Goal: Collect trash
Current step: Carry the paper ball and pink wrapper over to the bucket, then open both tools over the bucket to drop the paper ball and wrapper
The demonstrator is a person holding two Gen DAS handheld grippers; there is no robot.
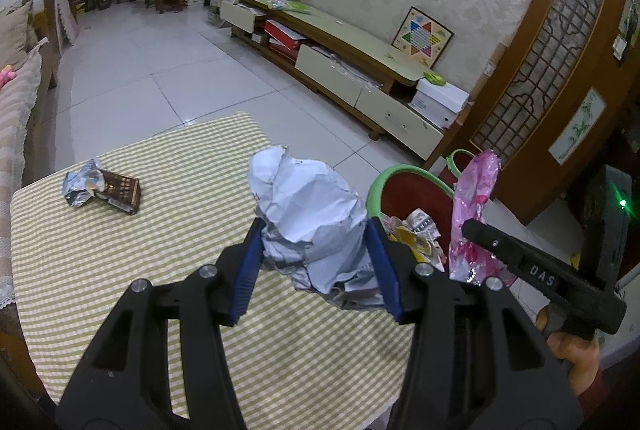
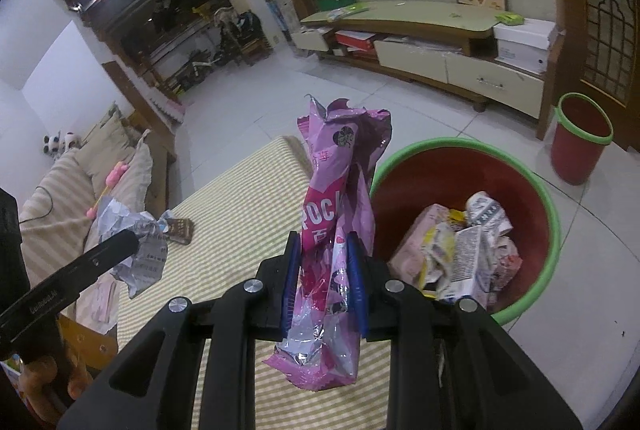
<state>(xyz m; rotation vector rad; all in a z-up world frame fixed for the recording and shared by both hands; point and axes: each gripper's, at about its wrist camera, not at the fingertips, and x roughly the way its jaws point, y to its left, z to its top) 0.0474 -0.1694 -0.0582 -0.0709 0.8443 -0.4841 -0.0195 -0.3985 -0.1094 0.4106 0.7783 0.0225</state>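
The right gripper pinches a long pink foil snack wrapper standing upright; the left gripper clamps a crumpled grey-white paper wad beside the green-rimmed red bin.

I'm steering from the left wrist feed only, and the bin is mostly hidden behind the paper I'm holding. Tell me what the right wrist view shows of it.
Observer: The near bin, red with a green rim, stands on the floor beside the table and already holds crumpled wrappers and a carton.
Operator: Say how the pink wrapper sits in the other gripper.
Observer: The right gripper is shut on the pink wrapper, which stands upright with its lower end hanging below the blue pads.
Operator: Name any other bin.
Observer: A second bin of the same colours stands farther back, by the wooden screen.
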